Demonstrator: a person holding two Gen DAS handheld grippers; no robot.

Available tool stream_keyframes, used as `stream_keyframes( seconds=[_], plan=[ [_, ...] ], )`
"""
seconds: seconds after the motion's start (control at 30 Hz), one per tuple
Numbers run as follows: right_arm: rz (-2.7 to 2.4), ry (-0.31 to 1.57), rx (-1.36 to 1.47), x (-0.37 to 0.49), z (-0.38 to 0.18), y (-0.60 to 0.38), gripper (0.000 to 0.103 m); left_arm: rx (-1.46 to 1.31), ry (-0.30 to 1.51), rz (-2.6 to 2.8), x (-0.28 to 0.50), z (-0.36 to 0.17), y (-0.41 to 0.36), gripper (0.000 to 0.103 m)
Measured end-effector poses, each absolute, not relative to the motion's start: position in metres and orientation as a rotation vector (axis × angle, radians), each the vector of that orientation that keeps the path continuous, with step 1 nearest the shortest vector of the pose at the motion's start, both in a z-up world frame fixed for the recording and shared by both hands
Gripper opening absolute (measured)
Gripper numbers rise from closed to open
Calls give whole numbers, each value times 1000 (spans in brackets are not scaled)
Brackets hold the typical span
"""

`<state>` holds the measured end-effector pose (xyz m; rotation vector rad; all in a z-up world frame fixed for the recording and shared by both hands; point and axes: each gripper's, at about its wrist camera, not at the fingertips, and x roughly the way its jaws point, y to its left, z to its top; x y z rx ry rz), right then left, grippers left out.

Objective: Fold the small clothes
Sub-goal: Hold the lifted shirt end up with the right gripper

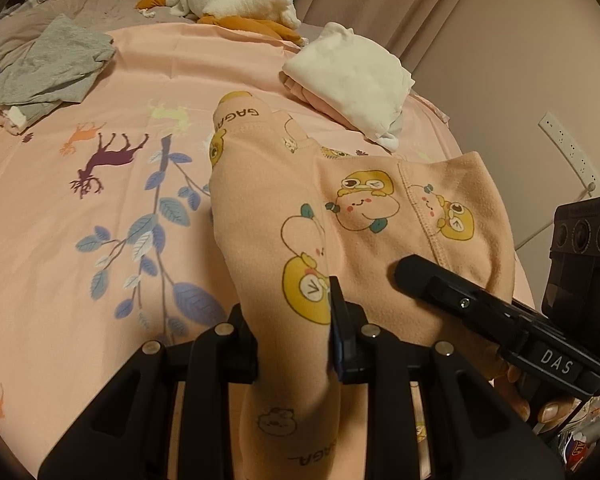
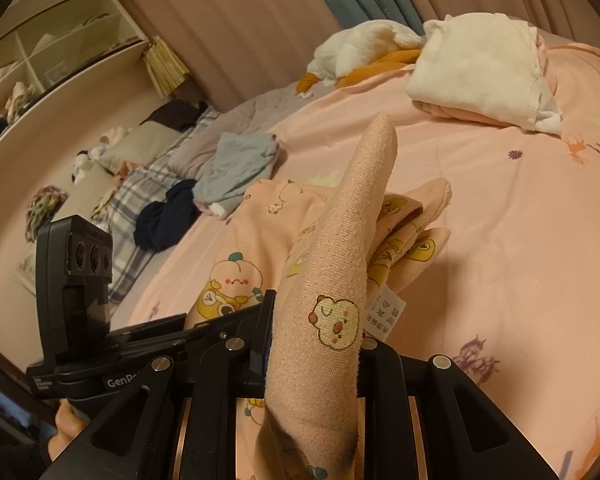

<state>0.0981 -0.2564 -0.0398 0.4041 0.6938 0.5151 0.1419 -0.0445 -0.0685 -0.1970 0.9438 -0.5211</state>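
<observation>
1. Both tongs, left tongs (image 1: 294, 344) and right tongs (image 2: 314, 350), are closed on folds of the peach cartoon-print garment (image 1: 340, 216), held up above the bed.
2. Pink animal-print bedsheet (image 1: 100, 208) covers the bed below.
3. White folded clothes (image 1: 352, 76) lie beyond the garment.
4. Grey garment (image 1: 52, 68) lies far left.

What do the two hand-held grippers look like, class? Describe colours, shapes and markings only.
Both are matte black plastic with silver round pins on angular linkage arms. The left hand-held gripper has a blue finger pad. The right hand-held gripper carries white "DAS" lettering and a boxy three-lens camera block on top. Bare fingers grip its handle; no sleeves show.
</observation>
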Motion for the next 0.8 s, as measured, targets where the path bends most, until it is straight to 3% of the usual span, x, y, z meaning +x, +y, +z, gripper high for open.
stream_keyframes(
  seconds=[0.8],
  plan=[
    [612, 656, 329, 95, -14, -213, 24, -221, 859, -458, 117, -41, 8, 26]
  ],
)
